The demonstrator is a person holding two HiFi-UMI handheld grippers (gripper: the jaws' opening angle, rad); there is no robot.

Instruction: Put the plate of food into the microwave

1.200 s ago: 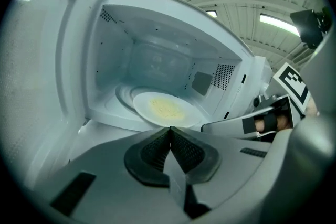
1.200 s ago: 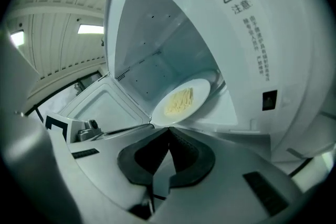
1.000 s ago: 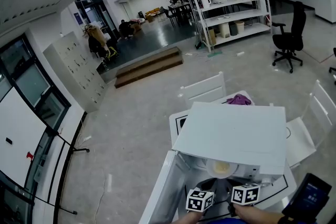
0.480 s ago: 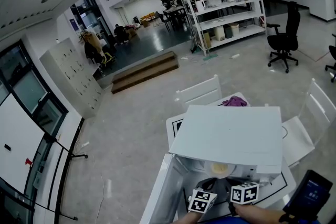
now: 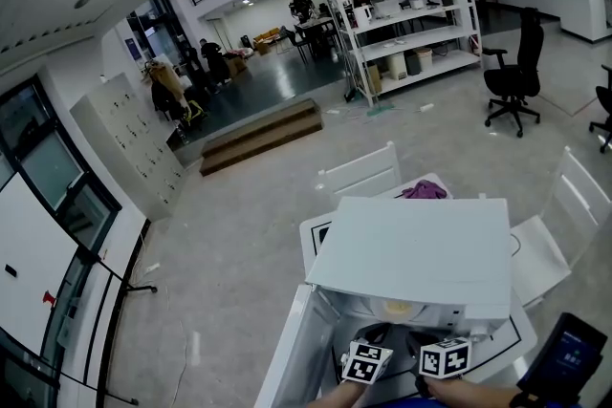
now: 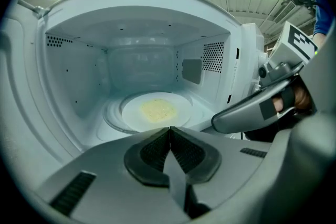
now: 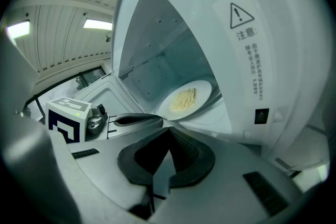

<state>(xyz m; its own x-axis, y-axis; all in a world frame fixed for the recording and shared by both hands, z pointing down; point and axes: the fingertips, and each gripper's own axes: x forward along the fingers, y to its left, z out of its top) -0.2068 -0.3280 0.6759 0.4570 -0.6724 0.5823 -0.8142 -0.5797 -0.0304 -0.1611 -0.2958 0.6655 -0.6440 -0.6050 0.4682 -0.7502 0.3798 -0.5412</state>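
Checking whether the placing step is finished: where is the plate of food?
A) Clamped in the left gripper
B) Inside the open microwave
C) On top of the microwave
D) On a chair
B: the plate of food lies flat inside the open microwave, while the left gripper and right gripper are both shut on nothing in front of it.

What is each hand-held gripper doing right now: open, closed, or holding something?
Left hand-held gripper: closed, holding nothing.
Right hand-held gripper: closed, holding nothing.
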